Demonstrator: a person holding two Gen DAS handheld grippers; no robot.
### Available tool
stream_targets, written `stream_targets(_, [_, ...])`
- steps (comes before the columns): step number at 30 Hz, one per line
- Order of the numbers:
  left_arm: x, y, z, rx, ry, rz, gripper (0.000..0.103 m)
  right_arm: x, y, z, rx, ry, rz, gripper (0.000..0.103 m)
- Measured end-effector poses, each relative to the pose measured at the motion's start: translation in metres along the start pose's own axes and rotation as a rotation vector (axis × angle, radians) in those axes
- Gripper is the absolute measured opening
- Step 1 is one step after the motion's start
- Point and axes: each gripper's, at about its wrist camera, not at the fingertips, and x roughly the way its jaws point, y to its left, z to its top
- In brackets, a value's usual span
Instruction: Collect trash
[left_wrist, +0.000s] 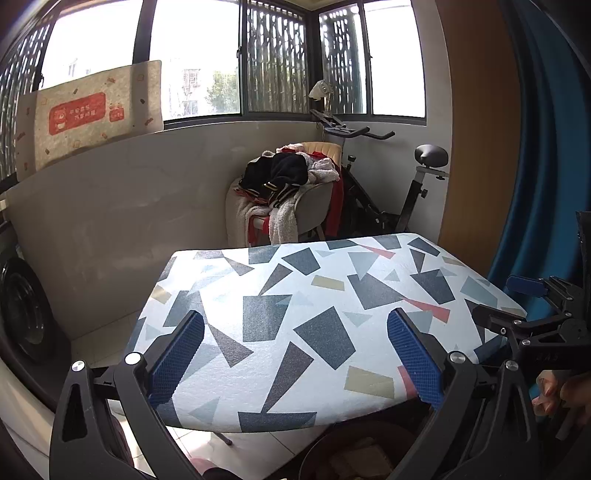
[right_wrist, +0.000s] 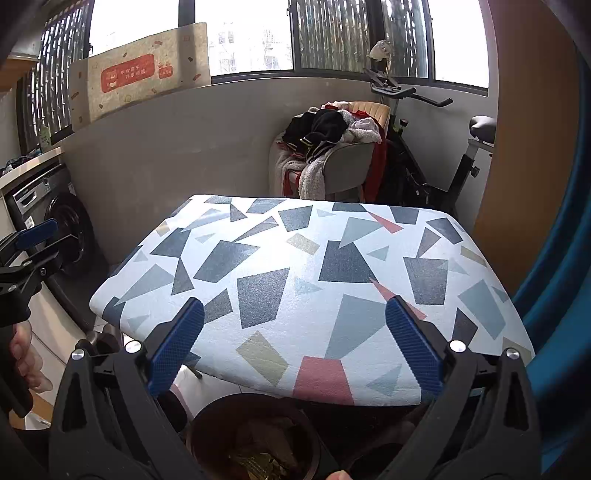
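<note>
Left tongs (left_wrist: 295, 354): spread, empty.
Right tongs (right_wrist: 294, 347): spread, empty.
Bench (right_wrist: 295, 266): no trash visible.
Bin (right_wrist: 255, 439): holds scraps; collection seemingly finished.

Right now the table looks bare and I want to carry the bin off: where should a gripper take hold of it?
Pinch the dark round bin by its near rim, coming down from above with the open right gripper. Its mouth faces up, its body looks too wide for the jaws, and its far side sits at the table edge.
</note>
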Motion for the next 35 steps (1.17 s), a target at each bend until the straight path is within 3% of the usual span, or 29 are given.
stream_targets(35, [0.0071, -0.0012, -0.0018, -0.001, 0.022, 0.002, 0.097, -0.0019, -0.0030, 0.0033, 0.002, 0.006, -0.002, 0.097])
